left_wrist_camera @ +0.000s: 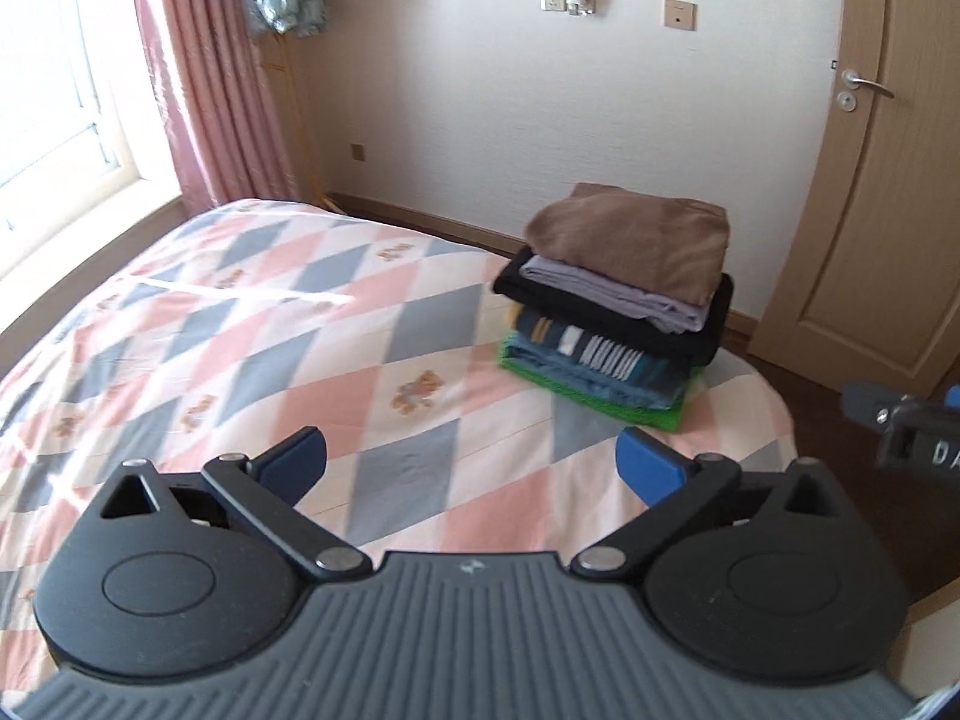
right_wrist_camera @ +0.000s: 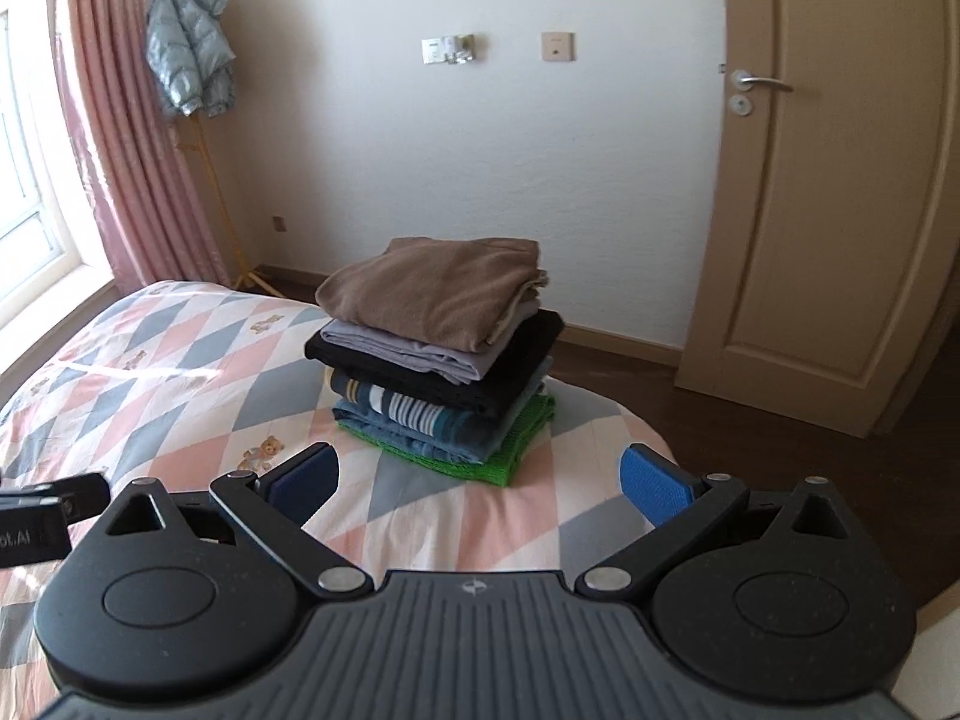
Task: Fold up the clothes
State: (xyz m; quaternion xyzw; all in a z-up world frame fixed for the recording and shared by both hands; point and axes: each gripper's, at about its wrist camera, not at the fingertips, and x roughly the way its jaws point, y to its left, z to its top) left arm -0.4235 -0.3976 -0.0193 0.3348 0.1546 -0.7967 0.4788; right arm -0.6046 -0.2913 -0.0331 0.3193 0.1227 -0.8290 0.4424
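A stack of folded clothes (left_wrist_camera: 624,300) (right_wrist_camera: 444,348) rests on the bed's far right corner: a brown garment (right_wrist_camera: 432,285) on top, then lilac, black, striped blue, denim and green layers. My left gripper (left_wrist_camera: 474,468) hovers open over the quilt, short of the stack and to its left, holding nothing. Facing the stack almost head-on, my right gripper (right_wrist_camera: 480,480) is open and empty too, a little short of the green bottom layer (right_wrist_camera: 510,456). Each gripper's black body shows at the edge of the other's view.
The bed carries a pink, grey and white diamond quilt (left_wrist_camera: 240,330). Behind it are a wall, a wooden door (right_wrist_camera: 828,180) at right, pink curtains (left_wrist_camera: 192,72) by a window at left, and a puffer jacket (right_wrist_camera: 186,54) on a yellow stand.
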